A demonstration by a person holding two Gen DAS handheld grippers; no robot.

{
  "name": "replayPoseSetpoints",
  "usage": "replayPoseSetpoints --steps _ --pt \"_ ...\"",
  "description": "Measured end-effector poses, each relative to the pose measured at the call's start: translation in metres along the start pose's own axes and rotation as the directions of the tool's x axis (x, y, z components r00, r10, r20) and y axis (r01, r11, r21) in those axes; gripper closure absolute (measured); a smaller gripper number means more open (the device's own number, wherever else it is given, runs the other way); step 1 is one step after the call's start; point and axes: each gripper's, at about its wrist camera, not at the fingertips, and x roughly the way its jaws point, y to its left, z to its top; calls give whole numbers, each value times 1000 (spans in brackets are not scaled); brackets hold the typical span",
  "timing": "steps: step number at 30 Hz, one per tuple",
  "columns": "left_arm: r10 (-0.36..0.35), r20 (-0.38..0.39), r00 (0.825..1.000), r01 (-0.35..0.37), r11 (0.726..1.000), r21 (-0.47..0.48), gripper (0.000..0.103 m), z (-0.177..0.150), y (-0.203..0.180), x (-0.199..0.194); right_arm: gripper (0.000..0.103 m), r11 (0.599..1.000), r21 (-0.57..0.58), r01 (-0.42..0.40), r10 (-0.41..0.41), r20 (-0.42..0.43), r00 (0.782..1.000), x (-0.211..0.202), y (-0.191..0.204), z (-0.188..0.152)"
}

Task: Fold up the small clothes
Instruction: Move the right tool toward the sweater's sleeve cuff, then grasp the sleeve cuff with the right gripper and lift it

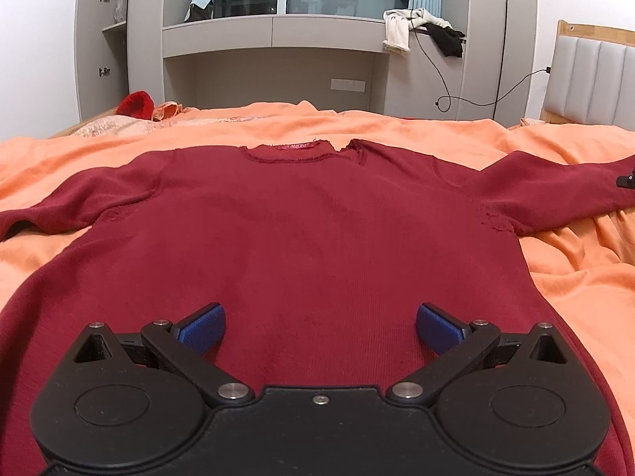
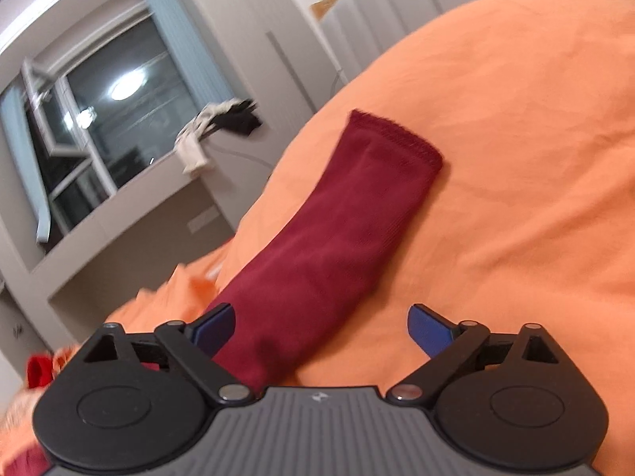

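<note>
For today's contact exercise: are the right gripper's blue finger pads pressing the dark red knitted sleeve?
Cannot tell: in the right wrist view the open right gripper straddles the sleeve, one blue pad overlapping it.

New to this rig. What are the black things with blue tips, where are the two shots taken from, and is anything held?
No robot arm: a person holds hand-held tongs in each hand, with a fisheye camera on each looking along the blue fingers. The left tongs hover open over a dark red knit sweater spread flat on the orange bedsheet. The right tongs are open over the sweater's right sleeve, whose cuff lies on the sheet. That view is blurred. Neither grips anything.
</note>
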Motion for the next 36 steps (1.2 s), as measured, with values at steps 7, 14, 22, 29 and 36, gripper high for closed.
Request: replayPoseSetpoints --steps 7,14,22,29,36 --pt "0 -17 1000 0 1000 9 1 -1 -1 7 25 988 153 -12 -3 104 995 25 -21 18" --pt "-9 -20 1000 9 1000 3 1 -1 0 9 87 965 262 -3 -29 118 993 48 -44 27" --pt "-9 -3 1000 9 1000 -16 1 6 5 4 95 978 207 -25 -6 146 989 36 -19 34" --pt "81 71 994 -76 995 -67 1 25 24 -10 95 991 -19 -135 136 204 969 -1 61 37" --pt "134 91 987 -115 974 -196 1 40 60 -24 95 872 -429 -235 339 183 923 -33 188 9"
